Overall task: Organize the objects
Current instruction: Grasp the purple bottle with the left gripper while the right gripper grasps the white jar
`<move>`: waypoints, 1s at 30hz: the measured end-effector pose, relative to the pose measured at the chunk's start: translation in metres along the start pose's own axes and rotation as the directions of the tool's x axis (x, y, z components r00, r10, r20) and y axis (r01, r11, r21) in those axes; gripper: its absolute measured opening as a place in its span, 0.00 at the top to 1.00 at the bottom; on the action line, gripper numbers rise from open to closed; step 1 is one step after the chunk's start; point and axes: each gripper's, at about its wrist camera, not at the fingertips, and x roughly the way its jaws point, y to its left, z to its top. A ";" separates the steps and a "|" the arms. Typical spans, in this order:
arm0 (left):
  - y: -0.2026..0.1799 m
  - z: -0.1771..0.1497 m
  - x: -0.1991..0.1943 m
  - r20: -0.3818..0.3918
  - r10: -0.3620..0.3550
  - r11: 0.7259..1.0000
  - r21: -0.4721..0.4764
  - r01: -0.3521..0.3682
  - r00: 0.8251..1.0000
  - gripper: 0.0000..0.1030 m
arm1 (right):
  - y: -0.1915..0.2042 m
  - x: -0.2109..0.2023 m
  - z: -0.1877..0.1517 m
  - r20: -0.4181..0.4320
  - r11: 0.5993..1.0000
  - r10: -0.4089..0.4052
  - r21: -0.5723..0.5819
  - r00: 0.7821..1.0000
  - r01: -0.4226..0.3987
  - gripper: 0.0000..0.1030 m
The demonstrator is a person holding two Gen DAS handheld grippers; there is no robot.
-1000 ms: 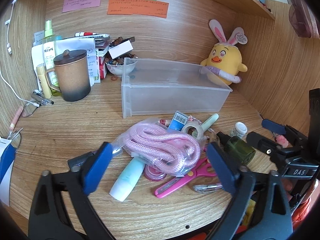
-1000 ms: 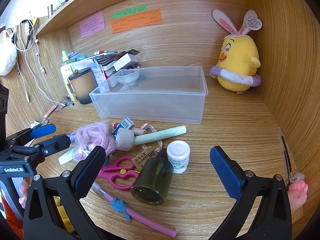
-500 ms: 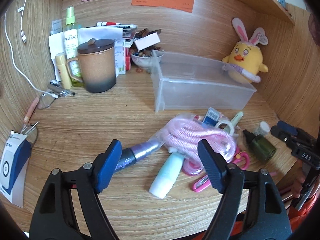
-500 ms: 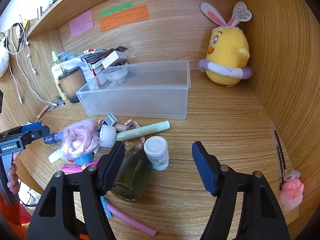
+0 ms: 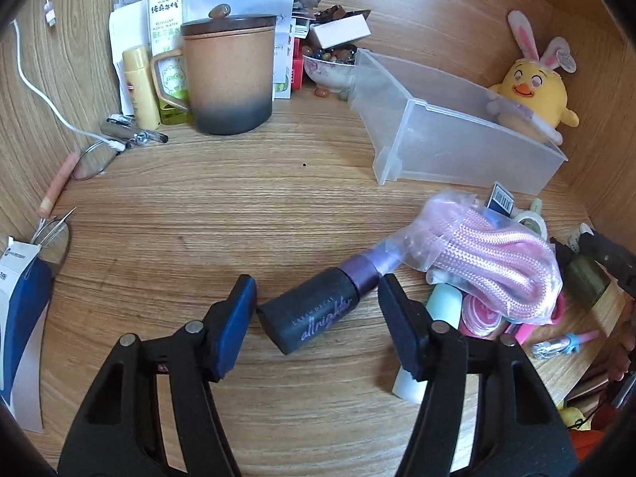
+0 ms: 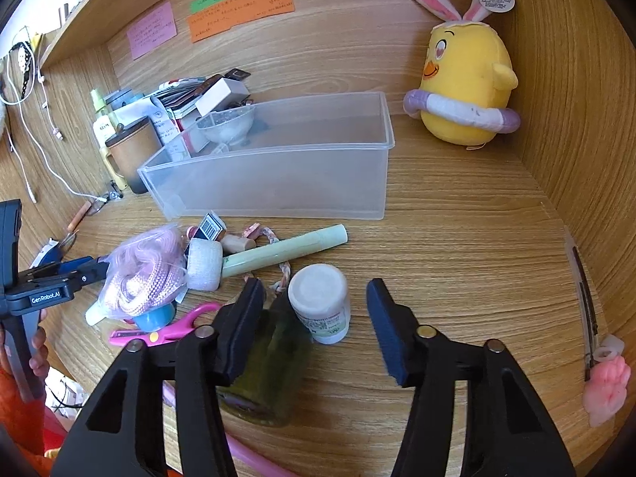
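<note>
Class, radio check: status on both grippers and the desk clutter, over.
Left gripper closing around black spray bottle, not gripped. Right gripper closing around white jar, not gripped. Clear bin empty. Green bottle crowds jar.

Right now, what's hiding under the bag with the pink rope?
Poking out from under the pink rope bag: the black spray bottle's purple top and a light blue tube. Anything else beneath is covered.

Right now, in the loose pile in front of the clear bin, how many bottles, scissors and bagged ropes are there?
Bottles: 3 (dark bottle, green bottle, white bottle)
Scissors: 1
Bagged rope: 1
Total: 5
</note>
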 end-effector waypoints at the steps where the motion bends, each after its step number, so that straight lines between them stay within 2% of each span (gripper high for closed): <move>1: -0.001 0.000 0.000 0.005 0.003 1.000 0.006 -0.003 1.000 0.43 | 0.000 0.001 0.001 -0.003 1.000 0.003 0.002 1.000 -0.003 0.60; 3: -0.004 0.000 0.000 0.015 0.016 1.000 0.018 -0.016 1.000 0.46 | -0.001 0.004 0.002 -0.009 1.000 0.005 0.008 1.000 -0.005 0.66; 6: -0.006 -0.001 -0.001 0.025 0.021 0.999 0.030 -0.022 0.999 0.56 | -0.002 0.007 0.004 -0.015 1.000 -0.002 0.015 1.000 0.002 0.72; 14: -0.002 -0.004 -0.009 0.040 0.036 0.999 0.019 -0.037 0.999 0.56 | -0.008 0.010 0.008 -0.007 0.999 -0.005 0.040 1.000 0.005 0.73; 15: -0.001 -0.004 -0.013 0.047 0.040 0.999 0.015 -0.041 0.998 0.60 | -0.009 0.010 0.009 -0.006 0.999 -0.007 0.042 1.000 0.008 0.73; 16: 0.001 -0.003 -0.017 0.054 0.034 0.999 0.010 -0.035 0.998 0.74 | -0.009 0.011 0.009 -0.006 0.999 -0.008 0.044 1.000 0.008 0.73; 17: 0.002 -0.003 -0.021 0.053 0.030 1.000 0.006 -0.030 0.998 0.75 | -0.009 0.011 0.010 -0.005 0.999 -0.009 0.046 1.000 0.010 0.73; 20: 0.006 0.001 -0.029 0.080 0.059 0.998 0.001 -0.059 0.995 0.75 | -0.009 0.012 0.012 0.002 0.999 -0.012 0.044 1.000 0.012 0.73; 25: 0.008 0.006 -0.033 0.096 0.057 0.998 -0.013 -0.056 0.994 0.75 | -0.004 0.006 0.016 0.029 0.999 -0.016 0.033 0.999 0.015 0.73; 30: 0.003 0.020 -0.047 0.148 0.054 0.998 0.006 -0.055 0.987 0.75 | 0.000 -0.006 0.028 0.079 1.000 -0.024 0.005 0.997 0.024 0.73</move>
